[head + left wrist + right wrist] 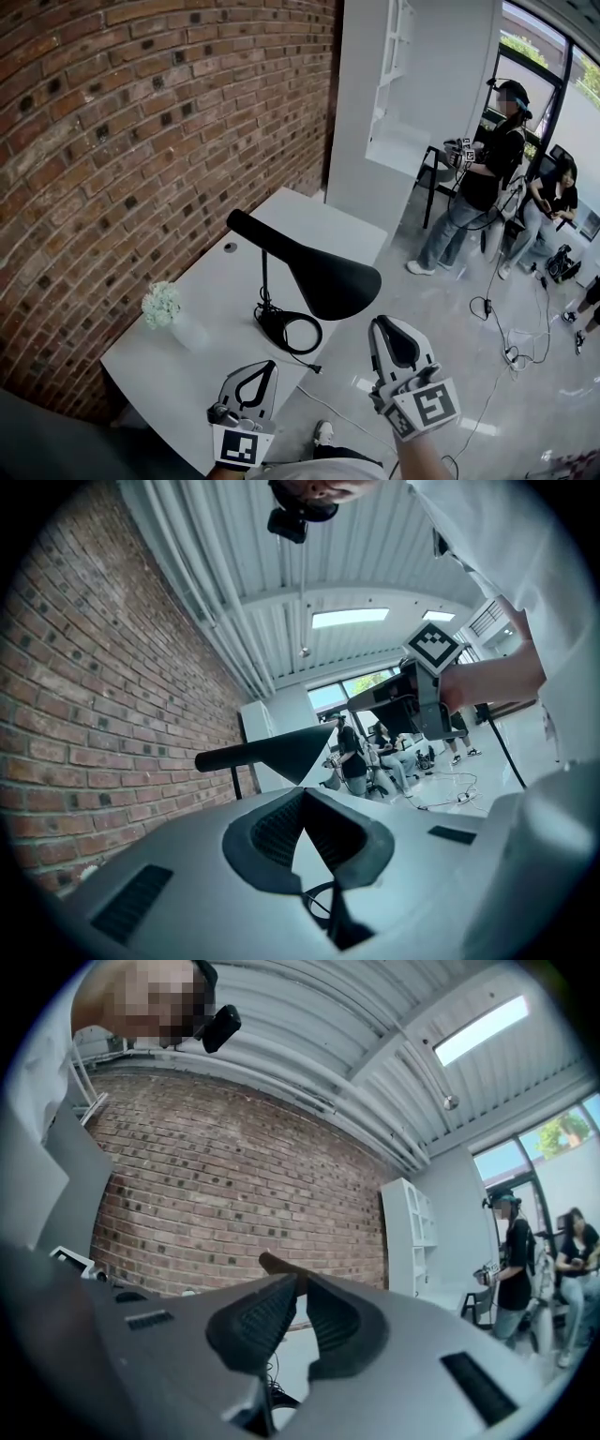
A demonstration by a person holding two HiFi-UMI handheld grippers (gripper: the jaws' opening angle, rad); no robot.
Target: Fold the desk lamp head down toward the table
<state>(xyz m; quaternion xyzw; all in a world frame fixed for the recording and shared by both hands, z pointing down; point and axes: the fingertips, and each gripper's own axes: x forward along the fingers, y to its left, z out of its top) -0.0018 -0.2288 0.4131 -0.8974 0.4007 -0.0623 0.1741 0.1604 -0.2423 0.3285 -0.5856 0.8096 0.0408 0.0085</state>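
1. While hanging low off the near edge of the table (309, 217), well apart from the desk lamp (319, 267), holds nothing in either tool.
2. Has the left gripper (267, 367) pinched tip to tip, with only a bare wedge of space behind the tips. Has the right gripper (382, 325) closed down to a thin slit, likewise empty, though possibly not quite touching at the tips in its own view.
3. Risks tipping the whole lamp by pressing far out on the head, given the thin stem (264, 281) and small ring base (291, 331) underneath.
4. Risks sliding off the smooth, tapering shade when bearing down with closed jaws, so the hinge may not move at all.
5. Could knock the vase of white flowers (169, 314) just left of the base, or snag the cord (312, 366) trailing toward the table edge.
6. Finds the lamp standing near the middle of the white table, close to the brick wall (141, 141), with the base toward the near edge.
7. Looks matte black: a wide cone narrowing into a straight tube, with the mouth angled down to the right and the tube raised to the left. Not yet folded, by the look of it.
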